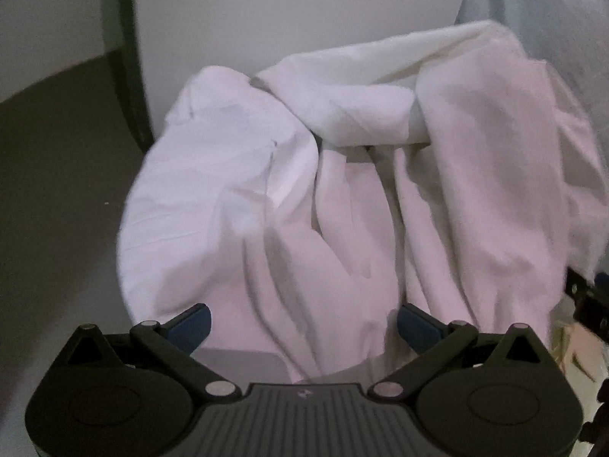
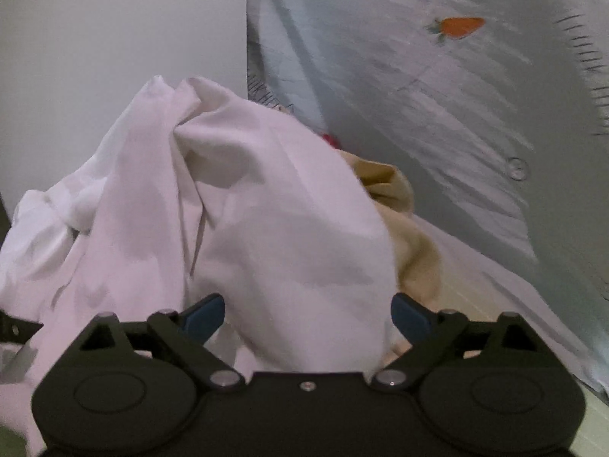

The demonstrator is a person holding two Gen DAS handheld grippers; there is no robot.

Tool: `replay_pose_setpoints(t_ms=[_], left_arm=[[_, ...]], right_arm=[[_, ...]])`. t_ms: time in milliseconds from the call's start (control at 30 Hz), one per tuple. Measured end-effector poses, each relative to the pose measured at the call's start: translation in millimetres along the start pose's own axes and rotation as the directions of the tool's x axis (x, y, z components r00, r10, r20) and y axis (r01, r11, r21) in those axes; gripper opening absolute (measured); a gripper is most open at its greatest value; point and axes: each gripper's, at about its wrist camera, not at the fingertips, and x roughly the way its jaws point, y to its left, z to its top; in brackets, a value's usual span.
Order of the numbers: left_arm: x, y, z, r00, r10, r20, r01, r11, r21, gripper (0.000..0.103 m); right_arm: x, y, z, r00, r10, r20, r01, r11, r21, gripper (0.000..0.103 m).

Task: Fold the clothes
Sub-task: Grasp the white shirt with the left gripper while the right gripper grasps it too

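A crumpled white garment (image 1: pixel 342 175) lies in a heap close in front of both cameras; it also fills the middle of the right wrist view (image 2: pixel 236 205). My left gripper (image 1: pixel 302 323) is open, its blue pads spread wide with folds of the white cloth lying between them. My right gripper (image 2: pixel 308 316) is open too, with a hump of the same cloth bulging between its pads. Neither gripper pinches the cloth. The right gripper's black body shows at the right edge of the left wrist view (image 1: pixel 588 304).
A beige cloth (image 2: pixel 403 228) lies behind the white heap on the right. A pale grey sheet with a carrot print (image 2: pixel 460 26) rises at the right. A white wall (image 1: pixel 266 11) stands behind. A dark floor (image 1: pixel 49 175) lies to the left.
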Motion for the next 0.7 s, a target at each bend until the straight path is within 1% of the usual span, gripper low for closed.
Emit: replay_pose_setpoints(t_ms=[33,100,133,167,200,233,267,300,333,367,433,533,600,700], left_arm=[[3,-3,1,1.0,0.003,-0.003,-0.003,1.0,0.006,0.102],[6,-8,1,1.0,0.01,-0.008,-0.01,1.0,0.004,0.101],[6,-10,1,1.0,0.013,-0.011,-0.013,1.0,-0.006,0.095],[6,-12,1,1.0,0.017,-0.013,-0.017,1.0,-0.016,0.085],[4,-14,0,1.0,0.001,-0.016,-0.001,1.0,-0.027,0.078],[1,-15,-1,1.0,-0.015,-0.018,0.015,0.999,-0.039,0.061],[-3,-18,-3,1.0,-0.017,-0.012,0.017,0.999,-0.038,0.049],[-8,-21,-4,1.0,-0.019,-0.006,0.019,0.999,-0.036,0.043],[-13,-24,-6,1.0,-0.02,0.0,0.02,0.999,-0.035,0.033],[-20,-28,-8,1.0,-0.02,0.016,0.02,1.0,-0.024,0.026],[-37,-33,-12,0.999,-0.025,0.044,0.026,1.0,-0.017,0.02],[-76,-36,-18,0.993,-0.019,0.121,0.019,1.0,0.008,0.016],[-104,-31,-33,0.987,-0.021,0.162,0.018,1.0,0.025,0.015],[-149,-23,-55,0.976,-0.041,0.213,0.033,0.998,0.044,0.014]], right_arm=[[5,1,1,1.0,0.016,-0.006,-0.016,1.0,0.008,0.085],[14,4,1,0.999,0.041,-0.025,-0.041,0.999,0.023,0.065],[14,6,-1,0.999,0.04,-0.034,-0.039,0.999,0.028,0.06],[14,8,-2,0.998,0.038,-0.043,-0.037,0.999,0.032,0.047],[14,10,-4,0.998,0.036,-0.052,-0.034,0.999,0.036,0.038],[10,11,-5,0.998,0.031,-0.047,-0.029,0.999,0.032,0.033],[5,12,-6,0.999,0.028,-0.033,-0.027,0.999,0.024,0.019],[0,13,-7,0.999,0.026,-0.02,-0.025,1.0,0.016,0.016],[-6,13,-8,1.0,0.03,-0.003,-0.03,0.999,0.013,0.014],[-14,15,-8,0.999,0.033,0.016,-0.033,0.999,0.006,0.011],[-35,20,-8,0.997,0.028,0.069,-0.026,0.999,-0.03,0.009],[-73,29,-6,0.987,0.0,0.162,0.013,0.997,-0.082,0.007],[-108,33,-7,0.97,-0.035,0.24,0.057,0.995,-0.085,0.006],[-155,32,-15,0.947,-0.079,0.31,0.104,0.992,-0.065,0.005]])
